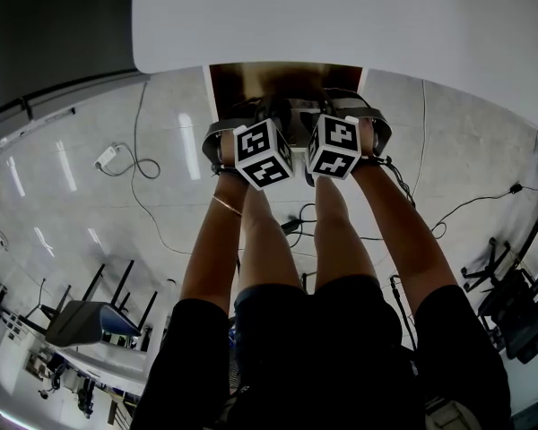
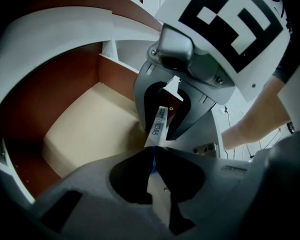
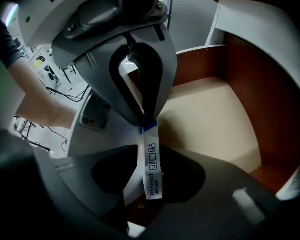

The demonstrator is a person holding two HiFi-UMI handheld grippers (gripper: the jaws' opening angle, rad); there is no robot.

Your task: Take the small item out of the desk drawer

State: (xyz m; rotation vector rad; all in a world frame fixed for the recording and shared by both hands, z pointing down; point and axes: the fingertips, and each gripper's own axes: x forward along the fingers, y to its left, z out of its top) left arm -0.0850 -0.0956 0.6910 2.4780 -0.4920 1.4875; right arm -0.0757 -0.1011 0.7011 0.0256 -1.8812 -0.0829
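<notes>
Item: white bandage strip (image 3: 151, 170), above the open drawer (image 3: 210, 119). Left claw (image 2: 152, 156) clamped on its blue end; right claw (image 3: 149, 151) spread wide around free end, not pressing

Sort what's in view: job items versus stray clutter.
Job: plaster strip, pinched by the left gripper; open right gripper; open desk drawer.
Lying about: floor cables, white adapter, office chair.

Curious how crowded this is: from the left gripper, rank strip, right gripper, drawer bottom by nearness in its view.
1. strip, pinched in the left gripper.
2. right gripper, straight ahead around the strip's end.
3. drawer bottom, behind, left.
</notes>
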